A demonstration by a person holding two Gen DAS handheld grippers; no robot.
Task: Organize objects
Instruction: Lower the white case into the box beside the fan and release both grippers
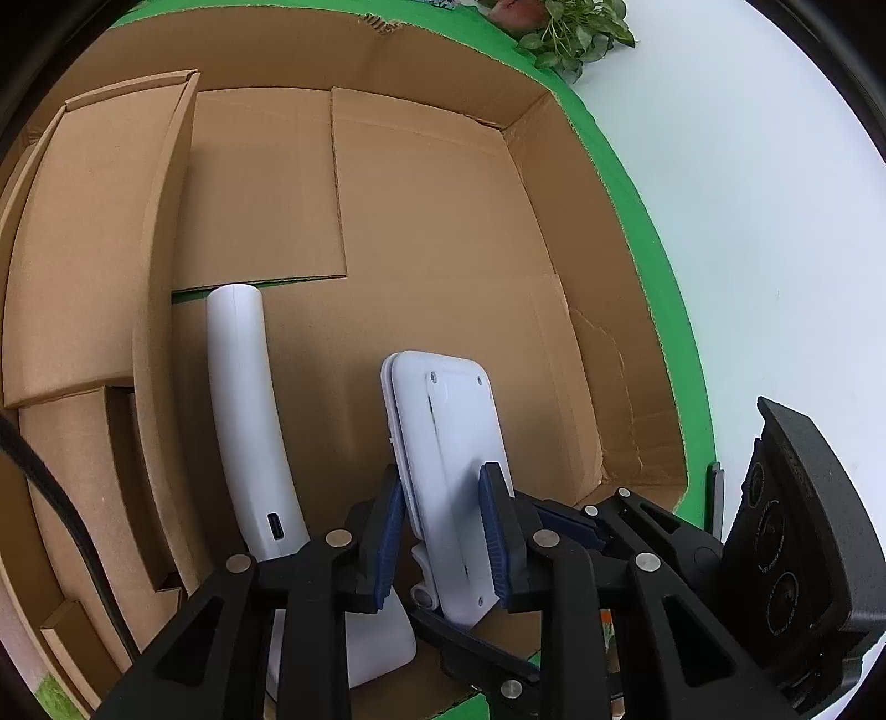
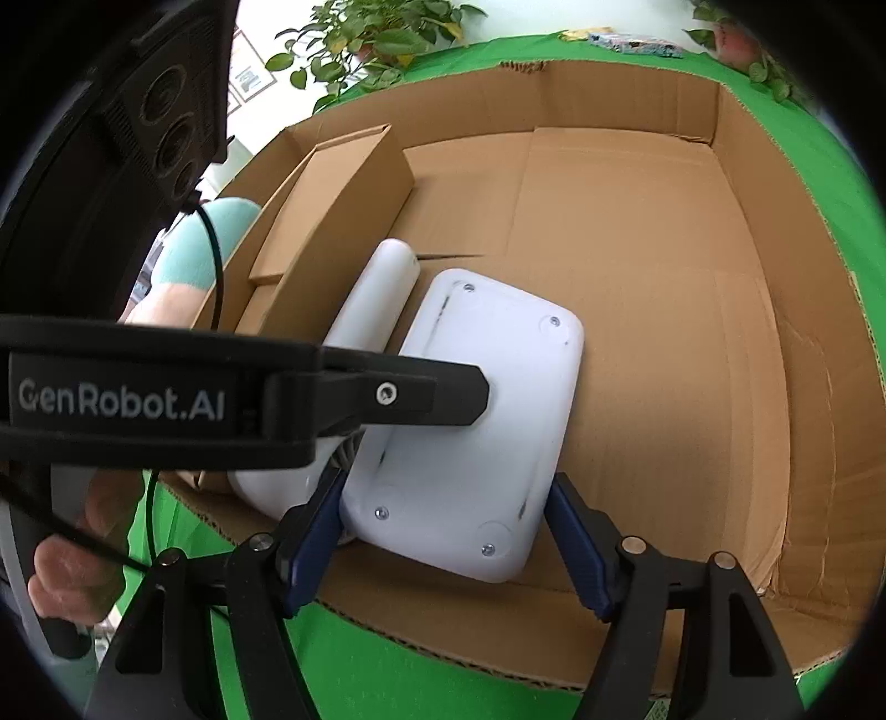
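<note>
A flat white plastic device [image 1: 448, 443] with small screws in its back is held inside an open cardboard box [image 1: 443, 183]. My left gripper [image 1: 446, 531] is shut on its edges, blue pads [image 1: 390, 543] on both sides. In the right wrist view the same device [image 2: 470, 410] lies flat over the box floor, with the left gripper's black finger across it. My right gripper [image 2: 443, 543] is open around the device's near end; I cannot tell whether its pads [image 2: 578, 543] touch it. A white curved handle-like piece [image 1: 243, 410] stands beside the device, also in the right wrist view [image 2: 376, 299].
A folded cardboard insert [image 1: 88, 243] fills the box's left side, also in the right wrist view [image 2: 338, 216]. The box [image 2: 692, 266] sits on a green cloth [image 2: 387, 675]. Potted plants [image 2: 382, 39] stand beyond the box. A hand [image 2: 72, 576] holds the left gripper's handle.
</note>
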